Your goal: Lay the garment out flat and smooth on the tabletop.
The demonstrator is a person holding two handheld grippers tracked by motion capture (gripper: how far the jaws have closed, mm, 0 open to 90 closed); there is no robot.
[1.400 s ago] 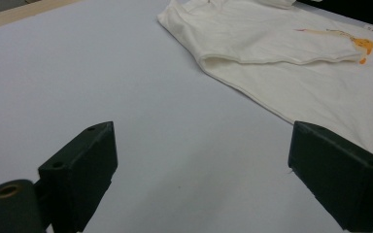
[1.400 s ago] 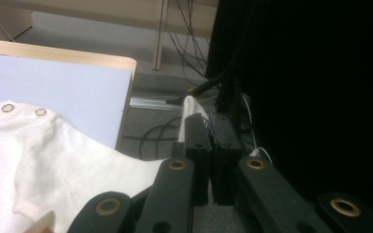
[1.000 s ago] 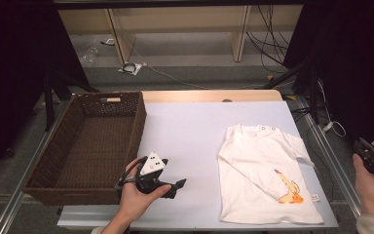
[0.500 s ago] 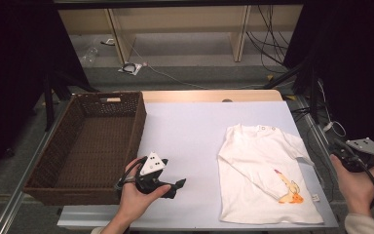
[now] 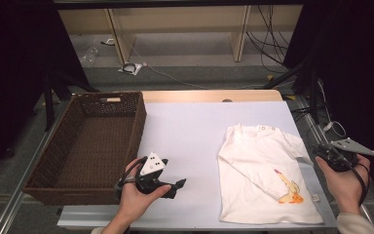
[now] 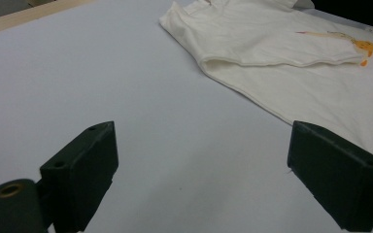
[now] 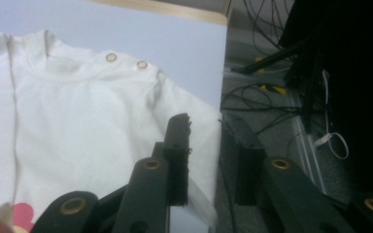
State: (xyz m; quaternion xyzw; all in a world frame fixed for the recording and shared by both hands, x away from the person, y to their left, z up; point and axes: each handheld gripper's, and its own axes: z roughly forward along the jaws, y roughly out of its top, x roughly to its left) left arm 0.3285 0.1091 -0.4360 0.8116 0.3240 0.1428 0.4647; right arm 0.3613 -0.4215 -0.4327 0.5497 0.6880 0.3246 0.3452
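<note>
- High view: my left gripper [image 5: 175,185] rests low on the white tabletop [image 5: 195,131], just beside the near right corner of the brown wicker basket [image 5: 85,141]; my hand covers most of its body, so only the grey plate and the jaw tips stand clear.
- Left gripper view: its two black jaws stand wide apart with nothing but bare table between them. The white shirt [image 6: 291,43] lies well ahead, its far edge cut off by the top of the frame.
- High view again: the shirt [image 5: 265,175] lies flat on the right half of the table, a small orange print near its lower right hem (too small for me to make out the figure).
- My right gripper [image 5: 332,157] sits at the table's right edge, just off the shirt's sleeve.
- Right gripper view: the jaws stand slightly parted over the sleeve's edge [image 7: 194,116]. Whether cloth lies between them I cannot tell; the left jaw hides that spot.
</note>
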